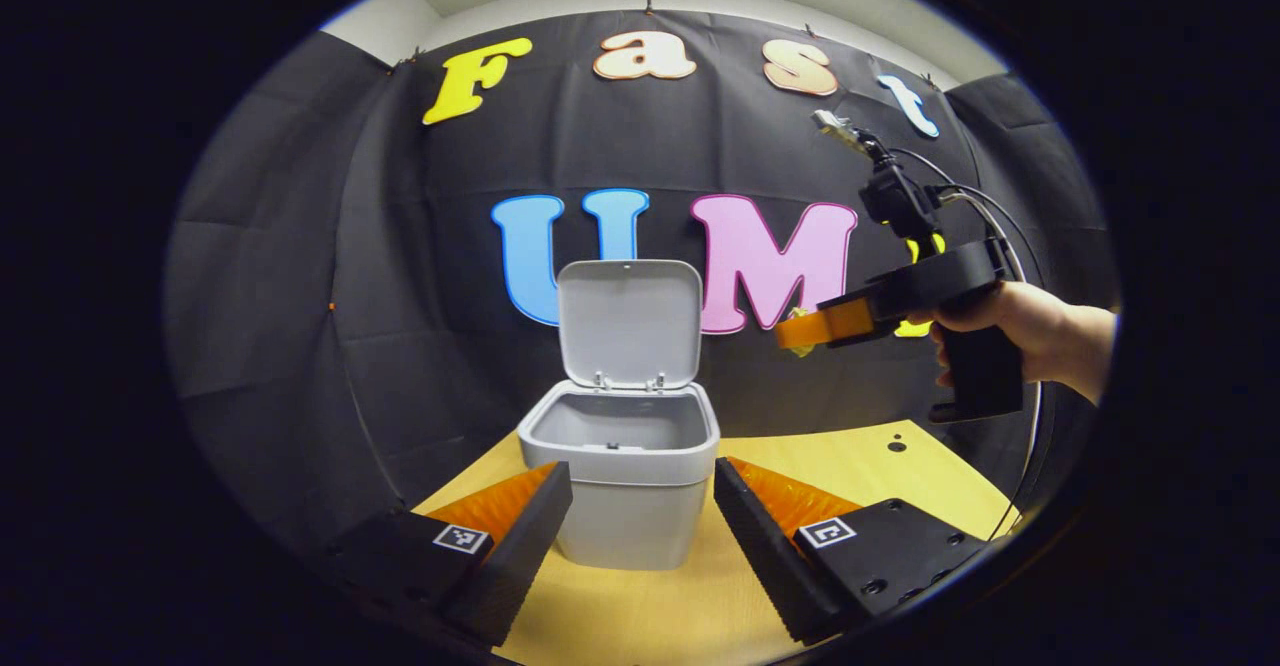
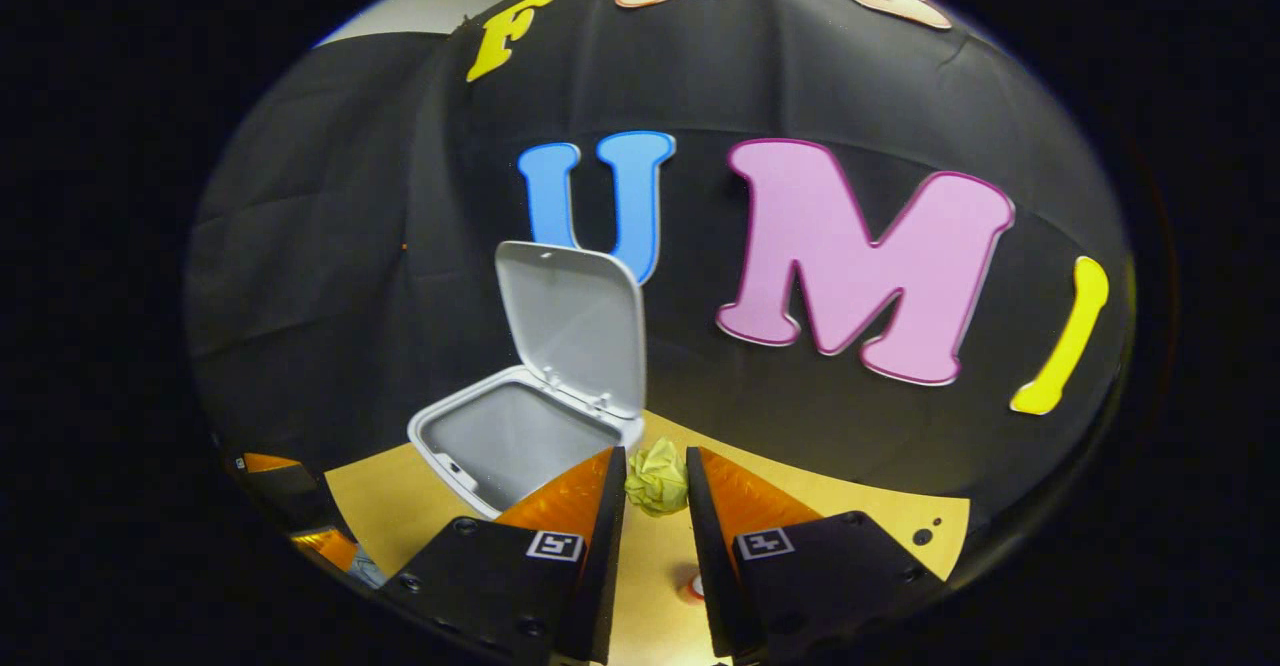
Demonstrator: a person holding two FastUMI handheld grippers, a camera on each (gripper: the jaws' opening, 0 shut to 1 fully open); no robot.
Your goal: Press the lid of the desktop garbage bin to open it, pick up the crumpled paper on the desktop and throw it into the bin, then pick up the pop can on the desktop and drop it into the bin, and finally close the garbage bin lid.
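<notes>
**Operator:** Report tool state and object positions.

**Inspector:** The garbage bin (image 1: 620, 466) stands on the desktop (image 1: 860, 461) toward its back edge, near the wall, with its lid (image 1: 628, 324) hinged fully upright. The right gripper (image 2: 656, 491) holds the crumpled paper (image 2: 657, 476) between its fingertips, the two fingers closed onto the wad from both sides. It is raised above the desktop, to the right of the bin and not yet over the opening. In the left gripper view the paper shows as a small patch at the raised gripper's tip. The left gripper (image 1: 642, 516) is spread wide, holds nothing, and its fingers sit on either side of the bin body, near but apparently not touching.

**Operator:** And the pop can?

**Inspector:** Not identifiable. A small red-and-white item (image 2: 692, 588) shows low between the right gripper's fingers; what it is cannot be determined.

**Operator:** Failure risks from here?

**Inspector:** Three, as judgements:
1. Releasing before the paper is over the opening drops it onto the desktop beside the bin.
2. Approaching from the side could strike the upright lid and knock it shut.
3. The grip is at the fingertips only, so the light wad may slip in transit.
</notes>
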